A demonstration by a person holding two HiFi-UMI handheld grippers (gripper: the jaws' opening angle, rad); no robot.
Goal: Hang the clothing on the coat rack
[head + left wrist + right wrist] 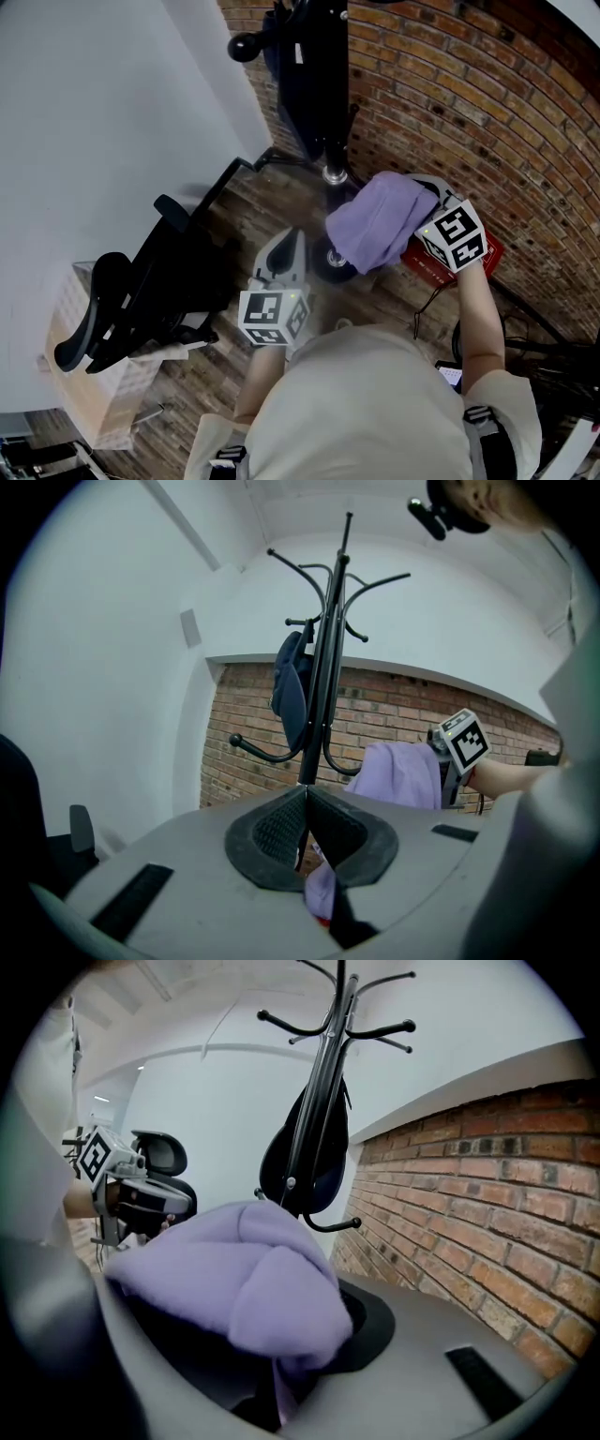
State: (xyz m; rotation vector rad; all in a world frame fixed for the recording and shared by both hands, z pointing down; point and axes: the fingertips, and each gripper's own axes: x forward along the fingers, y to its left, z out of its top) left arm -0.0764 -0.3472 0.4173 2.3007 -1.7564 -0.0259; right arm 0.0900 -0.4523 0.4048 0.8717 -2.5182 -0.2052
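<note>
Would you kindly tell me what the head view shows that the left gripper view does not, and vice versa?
Only the head view shows the wooden floor, the pale box and the marker cube on the left claw. Only the left gripper view shows the top hooks of the coat rack and the left claw's jaws closed together. Both show the coat rack, the brick wall and the right claw gripping the purple garment.
</note>
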